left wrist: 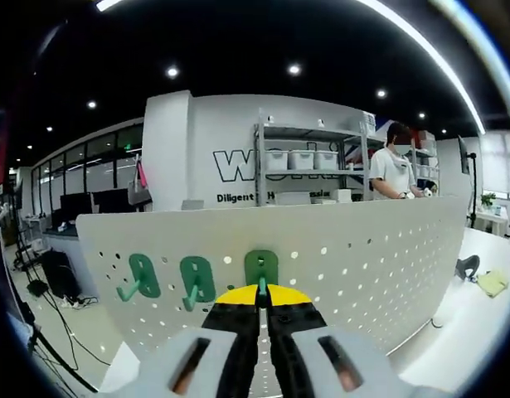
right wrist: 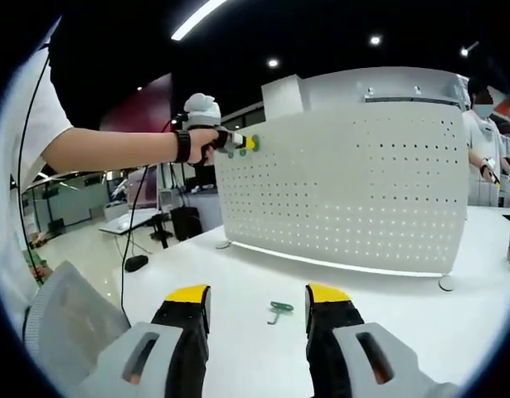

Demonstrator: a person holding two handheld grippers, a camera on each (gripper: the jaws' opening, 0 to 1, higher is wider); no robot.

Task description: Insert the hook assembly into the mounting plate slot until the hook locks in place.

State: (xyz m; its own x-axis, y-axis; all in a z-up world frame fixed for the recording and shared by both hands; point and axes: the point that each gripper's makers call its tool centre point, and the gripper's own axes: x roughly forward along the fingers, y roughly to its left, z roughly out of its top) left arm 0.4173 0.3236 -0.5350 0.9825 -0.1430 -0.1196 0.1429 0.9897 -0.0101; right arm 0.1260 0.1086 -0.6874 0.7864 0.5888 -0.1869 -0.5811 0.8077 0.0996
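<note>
A white pegboard mounting plate (left wrist: 362,249) stands upright on the table. Three green hooks hang on it in a row: one (left wrist: 143,278) at the left, one (left wrist: 196,280) in the middle, one (left wrist: 261,267) on the right. My left gripper (left wrist: 261,297) is shut on the prong of the right hook, pressed against the plate. In the right gripper view the pegboard (right wrist: 346,191) stands across the table, and a hand holds the left gripper (right wrist: 236,143) at its upper left corner. My right gripper (right wrist: 256,300) is open above a loose green hook (right wrist: 279,310) lying on the table.
The white table (right wrist: 404,307) runs in front of the plate. Behind the plate stand a shelf with bins (left wrist: 308,162) and a person (left wrist: 393,170). A dark object (left wrist: 466,267) and a yellow-green item (left wrist: 493,283) lie at the table's right.
</note>
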